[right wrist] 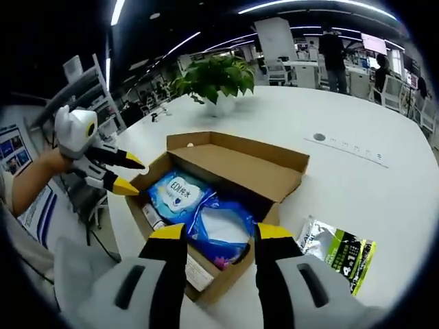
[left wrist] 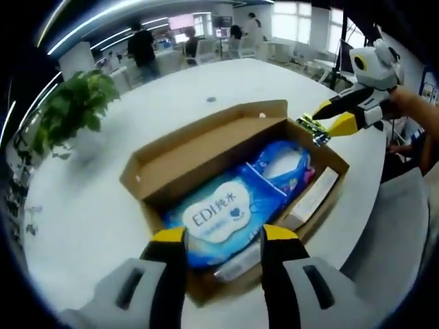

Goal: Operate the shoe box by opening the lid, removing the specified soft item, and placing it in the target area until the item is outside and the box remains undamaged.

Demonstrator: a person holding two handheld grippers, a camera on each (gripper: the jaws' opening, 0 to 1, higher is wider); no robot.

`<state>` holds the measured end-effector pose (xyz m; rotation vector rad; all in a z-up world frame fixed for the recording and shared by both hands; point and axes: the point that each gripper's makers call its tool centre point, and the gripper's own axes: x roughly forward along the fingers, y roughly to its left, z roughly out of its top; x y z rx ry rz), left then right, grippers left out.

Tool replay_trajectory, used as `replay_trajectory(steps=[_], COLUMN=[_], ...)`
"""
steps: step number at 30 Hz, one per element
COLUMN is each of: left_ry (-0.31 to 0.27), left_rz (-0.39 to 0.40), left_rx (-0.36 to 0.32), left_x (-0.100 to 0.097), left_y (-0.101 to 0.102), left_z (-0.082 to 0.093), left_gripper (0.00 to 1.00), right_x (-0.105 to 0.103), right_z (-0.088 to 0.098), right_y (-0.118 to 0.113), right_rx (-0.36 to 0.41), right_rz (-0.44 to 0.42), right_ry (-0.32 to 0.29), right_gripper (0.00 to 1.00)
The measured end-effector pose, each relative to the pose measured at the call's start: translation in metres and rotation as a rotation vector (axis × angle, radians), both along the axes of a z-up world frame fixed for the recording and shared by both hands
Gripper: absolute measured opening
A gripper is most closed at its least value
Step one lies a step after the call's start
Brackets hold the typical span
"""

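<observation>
The brown cardboard shoe box (left wrist: 171,161) stands open on the white table, its lid folded back. Inside lie a blue wet-wipes pack (left wrist: 219,214), a blue plastic bag (left wrist: 281,164) and a narrow white box (left wrist: 312,199). My left gripper (left wrist: 224,236) hovers open over the box's near edge, just above the wipes. My right gripper (left wrist: 329,118) comes in from the right, open, beside a small green-and-black packet (left wrist: 312,130) lying on the table by the box corner. In the right gripper view the right gripper (right wrist: 214,233) is open over the box (right wrist: 233,164); the packet (right wrist: 339,252) lies to its right.
A potted plant (left wrist: 72,103) stands on the round white table (left wrist: 89,205) left of the box. A small round grommet (left wrist: 210,99) sits in the tabletop beyond the box. People, desks and chairs fill the far background. A person's hand holds the left gripper (right wrist: 113,175).
</observation>
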<state>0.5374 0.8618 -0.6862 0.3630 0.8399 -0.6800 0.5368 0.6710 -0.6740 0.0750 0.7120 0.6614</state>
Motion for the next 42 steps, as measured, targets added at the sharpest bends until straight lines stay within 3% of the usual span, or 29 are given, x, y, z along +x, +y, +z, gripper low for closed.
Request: replay_trajectory(steps=[19, 29, 42], left_ry=[0.000, 0.018, 0.067], left_rz=[0.164, 0.253, 0.297], left_rx=[0.008, 0.001, -0.053], left_x=[-0.008, -0.006, -0.007], left_y=[0.051, 0.067, 0.064], left_z=[-0.013, -0.027, -0.040], left_gripper=[0.31, 0.18, 0.07], right_x=[0.016, 0.031, 0.042], right_z=[-0.015, -0.029, -0.060], right_y=[0.048, 0.066, 0.084], right_rx=[-0.008, -0.019, -0.059], right_rz=[0.081, 0.104, 0.136], right_ry=[0.011, 0.025, 0.068], right_gripper=[0.36, 0.35, 0.33])
